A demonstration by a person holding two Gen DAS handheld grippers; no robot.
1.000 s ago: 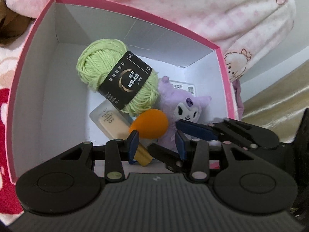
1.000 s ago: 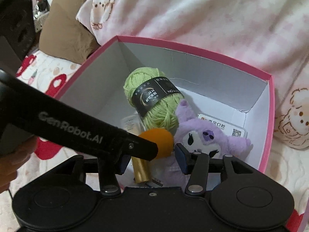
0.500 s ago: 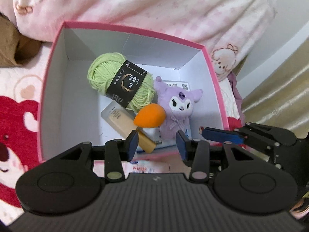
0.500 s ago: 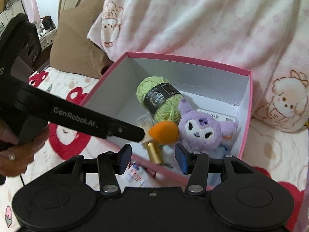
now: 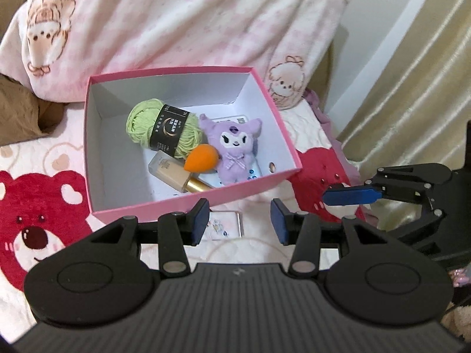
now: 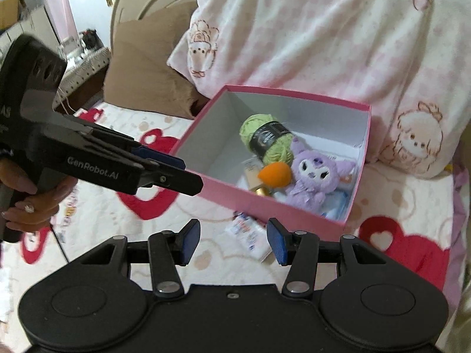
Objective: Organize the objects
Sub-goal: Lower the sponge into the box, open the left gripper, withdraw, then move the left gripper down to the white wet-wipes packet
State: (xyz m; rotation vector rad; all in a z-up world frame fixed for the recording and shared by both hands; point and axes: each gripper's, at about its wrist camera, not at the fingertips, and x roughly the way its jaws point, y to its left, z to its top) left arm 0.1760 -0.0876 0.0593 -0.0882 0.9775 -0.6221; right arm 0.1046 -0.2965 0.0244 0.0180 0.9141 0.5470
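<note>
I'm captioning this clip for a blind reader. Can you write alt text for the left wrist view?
An open pink box on a bear-print blanket holds green yarn, a purple plush, an orange sponge and a foundation bottle. The open left gripper hovers empty before it, above a small packet.

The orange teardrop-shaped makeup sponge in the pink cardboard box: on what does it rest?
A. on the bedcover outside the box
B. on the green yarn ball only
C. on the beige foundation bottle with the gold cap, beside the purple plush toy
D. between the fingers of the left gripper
C: the orange teardrop-shaped makeup sponge lies on the beige foundation bottle, next to the purple plush toy, inside the pink cardboard box.
</note>
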